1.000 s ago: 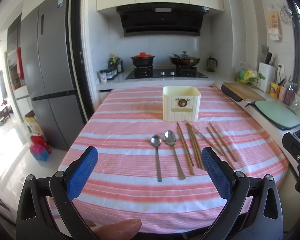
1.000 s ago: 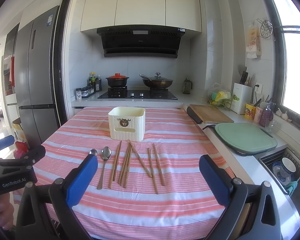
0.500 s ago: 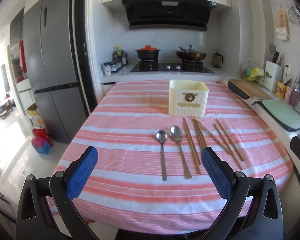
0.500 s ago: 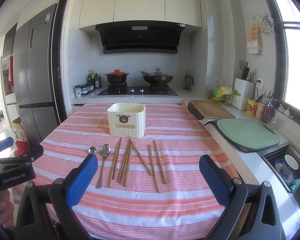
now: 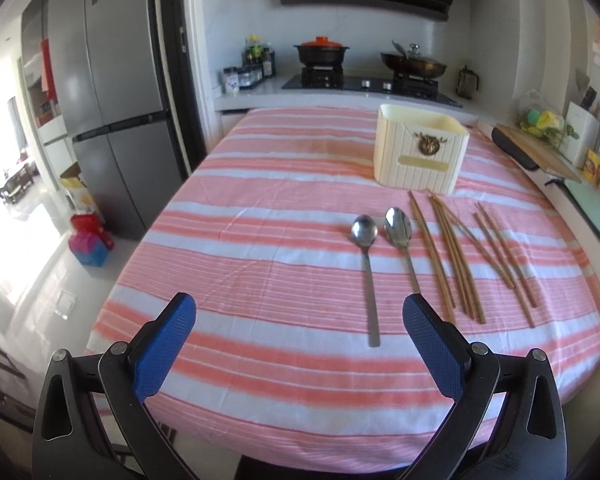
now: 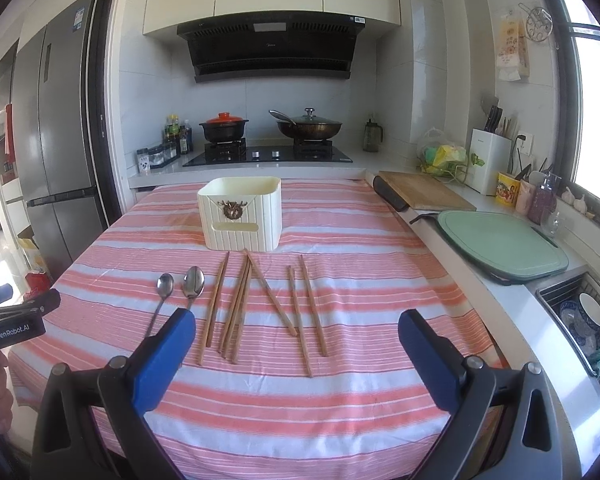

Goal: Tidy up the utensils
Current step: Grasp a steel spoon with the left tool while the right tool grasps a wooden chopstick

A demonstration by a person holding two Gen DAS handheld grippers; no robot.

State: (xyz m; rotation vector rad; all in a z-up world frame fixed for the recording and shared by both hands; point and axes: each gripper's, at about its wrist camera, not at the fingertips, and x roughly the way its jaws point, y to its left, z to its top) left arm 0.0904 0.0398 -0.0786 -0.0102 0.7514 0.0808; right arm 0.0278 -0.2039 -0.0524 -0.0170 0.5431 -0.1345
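Observation:
Two metal spoons (image 5: 365, 232) (image 6: 165, 285) lie side by side on the pink striped tablecloth (image 5: 260, 240); the larger spoon (image 5: 398, 224) (image 6: 193, 282) is on the right. Several wooden chopsticks (image 5: 452, 256) (image 6: 240, 304) lie to their right. A cream utensil holder (image 5: 418, 154) (image 6: 240, 212) stands behind them. My left gripper (image 5: 296, 312) is open and empty, above the near table edge, just before the spoon handles. My right gripper (image 6: 296, 324) is open and empty, in front of the chopsticks. The left gripper also shows at the left edge of the right wrist view (image 6: 16, 316).
A stove with a black pot (image 6: 224, 128) and a wok (image 6: 308, 126) is behind the table. A wooden board (image 6: 424, 196), a green board (image 6: 500, 244) and a sink with dishes (image 6: 584, 316) line the counter on the right. A fridge (image 5: 108, 120) stands at the left.
The left gripper has moved forward and left over the table edge, so the spoons and holder look closer. The right gripper has moved slightly forward. Both stay open.

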